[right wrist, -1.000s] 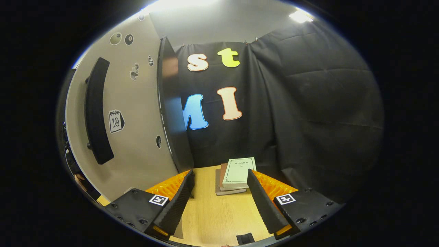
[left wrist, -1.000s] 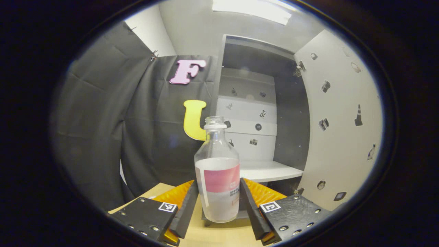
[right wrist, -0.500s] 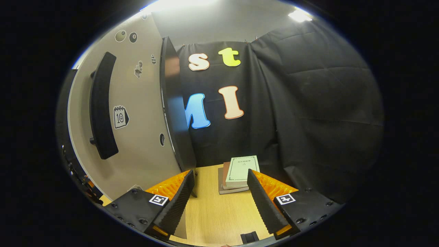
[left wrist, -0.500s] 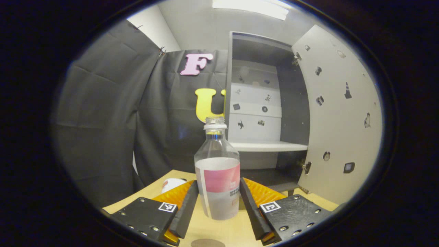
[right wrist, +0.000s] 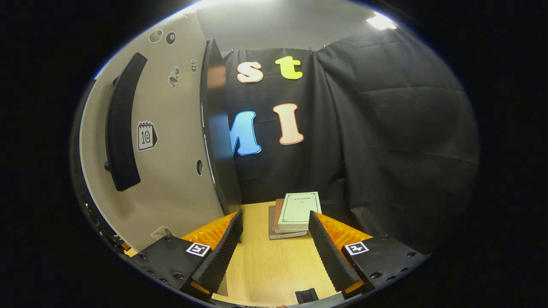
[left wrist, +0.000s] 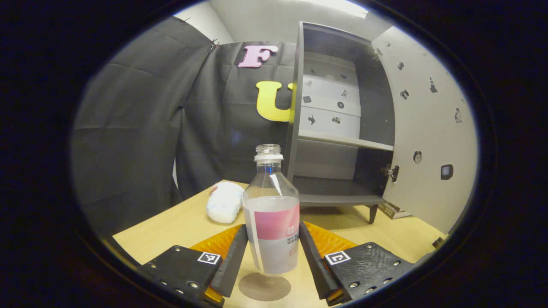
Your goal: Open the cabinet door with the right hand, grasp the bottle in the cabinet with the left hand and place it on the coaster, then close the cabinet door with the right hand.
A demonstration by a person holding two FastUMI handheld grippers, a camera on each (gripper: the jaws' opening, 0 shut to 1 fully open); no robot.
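The left gripper (left wrist: 272, 256) is clamped on the bottle (left wrist: 271, 222), one finger pressing each side of the labelled lower body. The bottle is out of the cabinet (left wrist: 338, 119) and held above the table (left wrist: 180, 226); its base looks clear of the wood, though how far I cannot tell.

Key relation: the coaster (left wrist: 264, 286), a flat round disc, lies on the table directly below and slightly nearer than the bottle's base, between the two fingers. So the coming move is, in my judgement, mostly straight down with a small pull toward the near side to centre it.

The bottle's long axis is vertical, open neck pointing up, base pointing down at the coaster. It stands upright, no visible tilt, partly filled with liquid, so it should go down level.

The cabinet sits far right, its lower shelf bare. A white fluffy object (left wrist: 224, 208) lies on the table left of the bottle, apart from the coaster.

The right gripper (right wrist: 274, 252) has its fingers spread and holds nothing. It hovers over the table just right of the open door (right wrist: 171, 162), with the dark handle (right wrist: 122, 128) on the door face to its left. A stack of books (right wrist: 295, 214) lies farther ahead. The right side is nearer the door for closing; that step is not yet done.
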